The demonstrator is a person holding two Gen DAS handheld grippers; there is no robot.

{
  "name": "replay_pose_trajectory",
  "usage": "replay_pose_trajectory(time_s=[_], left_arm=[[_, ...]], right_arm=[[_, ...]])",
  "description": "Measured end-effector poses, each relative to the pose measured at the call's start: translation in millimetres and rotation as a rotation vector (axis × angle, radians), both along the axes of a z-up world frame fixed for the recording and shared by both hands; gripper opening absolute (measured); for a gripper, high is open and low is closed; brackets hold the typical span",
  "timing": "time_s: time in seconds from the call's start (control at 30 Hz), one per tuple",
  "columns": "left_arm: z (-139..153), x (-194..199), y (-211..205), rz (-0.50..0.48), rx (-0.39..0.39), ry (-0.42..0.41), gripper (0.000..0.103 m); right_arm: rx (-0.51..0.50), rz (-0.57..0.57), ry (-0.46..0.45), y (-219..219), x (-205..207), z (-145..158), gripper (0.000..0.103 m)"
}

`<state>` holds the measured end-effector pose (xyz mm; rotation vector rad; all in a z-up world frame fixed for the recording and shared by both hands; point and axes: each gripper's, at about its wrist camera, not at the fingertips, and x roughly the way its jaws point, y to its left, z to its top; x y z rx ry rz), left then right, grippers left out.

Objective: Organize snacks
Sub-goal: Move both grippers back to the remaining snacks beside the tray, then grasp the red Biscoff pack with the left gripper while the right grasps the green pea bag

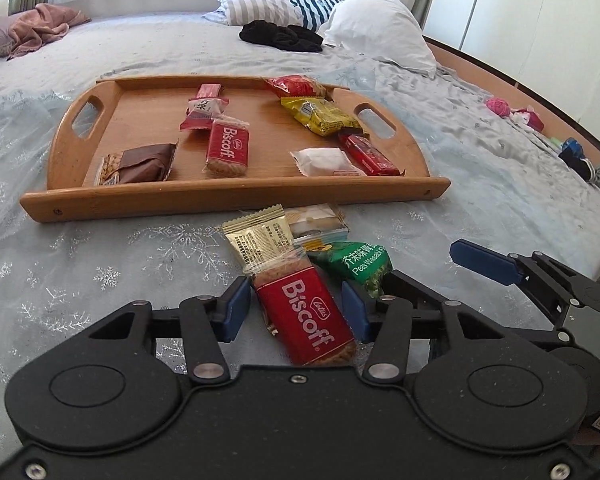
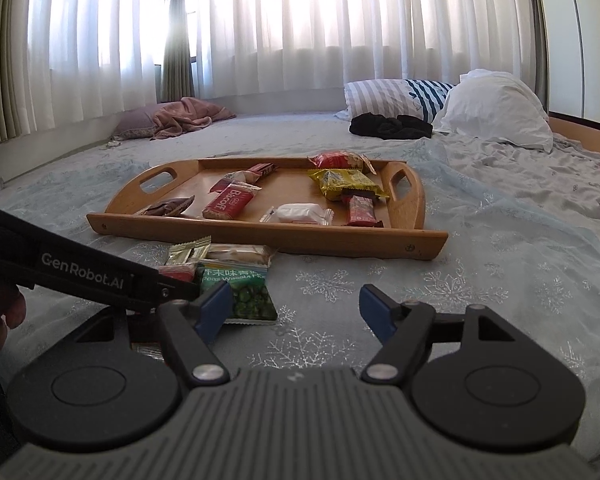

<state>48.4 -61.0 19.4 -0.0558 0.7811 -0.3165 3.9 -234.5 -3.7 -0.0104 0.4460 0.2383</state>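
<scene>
A wooden tray (image 1: pixel 236 200) (image 2: pixel 268 234) on the bed holds several wrapped snacks, among them a red Biscoff pack (image 1: pixel 226 148). In front of it lies a small pile: a red Biscoff pack (image 1: pixel 306 314), a gold packet (image 1: pixel 260 240), a pale wrapped packet (image 1: pixel 318 220) and a green wasabi peas bag (image 1: pixel 358 264) (image 2: pixel 246 294). My left gripper (image 1: pixel 296 312) is open, its blue pads on either side of the loose Biscoff pack. My right gripper (image 2: pixel 296 308) is open and empty, just right of the peas bag; it also shows in the left wrist view (image 1: pixel 488 264).
The bed has a pale blue snowflake cover (image 2: pixel 440 292). Pillows (image 1: pixel 380 28), black clothing (image 1: pixel 280 36) and a pink cloth (image 1: pixel 40 28) lie at the far end. Small items (image 1: pixel 516 114) sit along the wooden bed edge at right. Curtains (image 2: pixel 300 20) hang behind.
</scene>
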Motion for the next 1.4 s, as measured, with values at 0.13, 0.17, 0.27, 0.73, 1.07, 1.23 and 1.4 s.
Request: replay_pose_trajectory(time_s=[0.13, 0.17, 0.27, 0.73, 1.07, 1.23, 1.4], left_arm=[[0, -2, -2, 0.002, 0.015, -0.008, 0.04], [1, -3, -2, 0.003, 0.025, -0.017, 0.039], [6, -6, -3, -0.009, 0.047, -0.044, 0.036], [15, -12, 9, 0.012, 0.1, -0.105, 0.032], [18, -8, 32, 0.056, 0.11, -0.104, 0.032], [12, -8, 34, 0.055, 0.11, -0.092, 0.033], [5, -12, 33, 0.119, 0.12, -0.111, 0.044]], right_arm=[[0.003, 0.01, 0.006, -1, 0, 0, 0.082], [0.006, 0.01, 0.006, -1, 0, 0, 0.082], [0.02, 0.017, 0.008, -2, 0, 1, 0.082], [0.049, 0.061, 0.023, 12, 5, 2, 0.082], [0.069, 0.087, 0.052, 26, 10, 6, 0.073], [0.069, 0.071, 0.074, 34, 15, 4, 0.057], [0.072, 0.04, 0.09, 36, 17, 1, 0.052]])
